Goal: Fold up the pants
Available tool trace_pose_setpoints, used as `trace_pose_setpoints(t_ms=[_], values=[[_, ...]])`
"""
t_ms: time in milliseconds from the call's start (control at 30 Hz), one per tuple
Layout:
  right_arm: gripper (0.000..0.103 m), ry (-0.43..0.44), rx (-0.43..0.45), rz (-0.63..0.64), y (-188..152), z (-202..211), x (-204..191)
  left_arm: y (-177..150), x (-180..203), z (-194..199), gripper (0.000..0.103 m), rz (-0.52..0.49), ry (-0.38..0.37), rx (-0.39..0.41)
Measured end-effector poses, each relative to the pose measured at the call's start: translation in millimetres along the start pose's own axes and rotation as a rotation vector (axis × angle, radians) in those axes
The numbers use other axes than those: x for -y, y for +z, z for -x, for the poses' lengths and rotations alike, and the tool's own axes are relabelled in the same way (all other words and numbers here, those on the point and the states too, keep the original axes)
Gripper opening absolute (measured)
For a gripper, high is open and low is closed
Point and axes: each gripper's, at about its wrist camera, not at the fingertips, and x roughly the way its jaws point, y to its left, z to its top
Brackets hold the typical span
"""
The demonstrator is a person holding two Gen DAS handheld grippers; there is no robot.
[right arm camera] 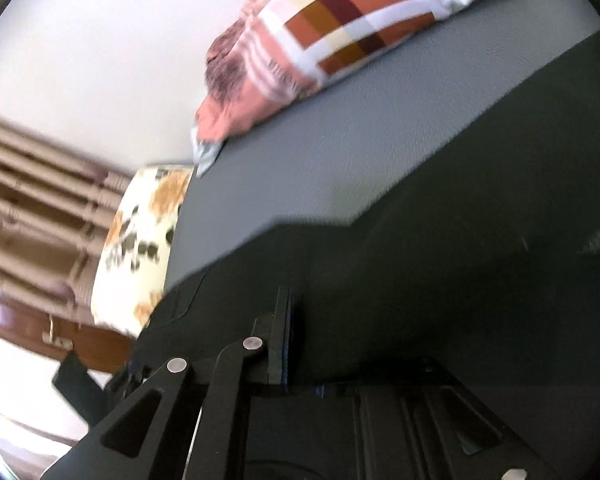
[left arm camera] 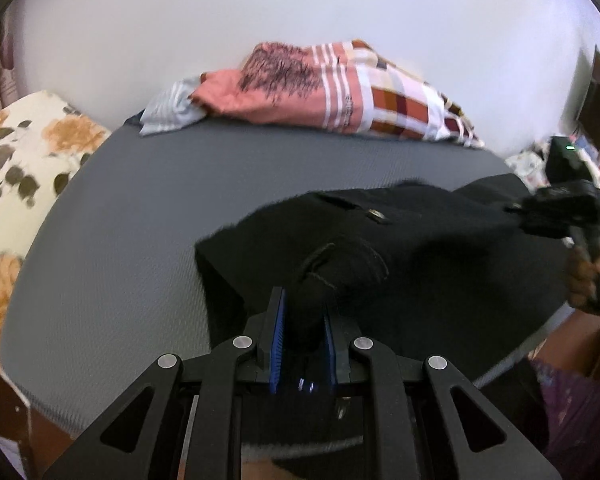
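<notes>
The black pants [left arm camera: 420, 248] lie partly folded on the grey bed surface [left arm camera: 140, 208]. My left gripper [left arm camera: 303, 306] is shut on a bunched fold of them at their near edge, and the cloth shows between the blue pads. At the right of the left wrist view, my right gripper [left arm camera: 518, 210] sits on the pants' far right corner, with a hand [left arm camera: 588, 280] on its handle. In the right wrist view the pants [right arm camera: 440, 272] fill the lower right and drape over the right gripper [right arm camera: 298, 312]. Only its left finger [right arm camera: 280, 320] shows, pressed against the cloth.
A heap of pink and checked clothes [left arm camera: 332, 88] lies at the back against the white wall. A floral pillow [left arm camera: 28, 152] lies at the left edge of the bed. Brown wooden furniture [right arm camera: 32, 216] stands beyond it. A dark device with a green light [left arm camera: 564, 156] sits at the far right.
</notes>
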Motion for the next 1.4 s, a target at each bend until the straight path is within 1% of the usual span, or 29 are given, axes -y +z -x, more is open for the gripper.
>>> trace_pose_setpoints(t_ms=[33,100,267,333,567,633,667,700,733,767,800,833,867,900,933,967,1033,1067,1133,1200,1233,1267,1300,1400], values=[[0.009,-0.015,-0.005,0.009,-12,1,0,-7,0,1,0.017,0.003,0.003,-0.005],[0.009,-0.031,-0.025,-0.003,-34,2,12,-22,1,2,0.017,0.008,0.008,-0.013],[0.009,-0.066,-0.084,-0.045,-69,-9,32,-57,3,-9,0.017,0.012,0.039,-0.060],[0.009,-0.077,-0.097,-0.040,-79,-10,34,-68,3,-10,0.017,0.009,0.051,-0.068],[0.008,-0.089,-0.125,-0.037,-99,-12,32,-79,4,-1,0.017,-0.010,0.075,-0.039],[0.008,-0.092,-0.135,-0.037,-103,-13,32,-82,6,1,0.018,-0.031,0.093,-0.032],[0.008,-0.099,-0.138,-0.030,-105,-15,32,-83,9,0,0.022,-0.058,0.115,-0.030],[0.007,-0.099,-0.138,-0.029,-106,-17,33,-84,11,-2,0.024,-0.078,0.147,-0.028],[0.006,-0.094,-0.135,-0.036,-105,-18,34,-84,9,-4,0.029,-0.084,0.158,-0.033],[0.006,-0.095,-0.135,-0.033,-106,-18,33,-86,6,-5,0.038,-0.082,0.173,-0.038],[0.006,-0.099,-0.137,-0.018,-104,-19,36,-87,4,-5,0.047,-0.073,0.204,-0.040],[0.006,-0.106,-0.136,-0.008,-105,-18,36,-87,1,-3,0.068,-0.064,0.236,-0.040],[0.006,-0.108,-0.136,-0.004,-105,-18,36,-88,-5,2,0.085,-0.045,0.301,-0.038],[0.006,-0.106,-0.135,-0.003,-105,-18,37,-88,-8,8,0.088,-0.030,0.333,-0.025],[0.007,-0.102,-0.134,-0.006,-105,-17,37,-88,-13,17,0.091,-0.015,0.337,-0.004],[0.007,-0.097,-0.132,-0.010,-105,-17,39,-87,-16,27,0.092,0.004,0.324,0.016],[0.008,-0.097,-0.128,-0.006,-105,-16,39,-83,-18,42,0.092,0.027,0.342,0.052],[0.010,-0.093,-0.126,-0.001,-106,-16,38,-78,-16,52,0.092,0.034,0.353,0.086],[0.011,-0.092,-0.121,0.004,-107,-16,37,-68,-8,70,0.092,0.034,0.346,0.162],[0.011,-0.086,-0.116,-0.006,-108,-16,33,-60,3,82,0.097,0.023,0.372,0.228],[0.011,-0.076,-0.114,-0.017,-108,-16,35,-57,9,85,0.098,0.019,0.363,0.251],[0.011,-0.067,-0.114,-0.025,-108,-16,35,-52,17,84,0.098,0.007,0.300,0.264],[0.012,-0.058,-0.113,-0.031,-108,-15,36,-49,21,83,0.098,-0.004,0.269,0.264],[0.012,-0.033,-0.109,-0.041,-109,-15,38,-38,49,57,0.098,-0.071,0.202,0.224]])
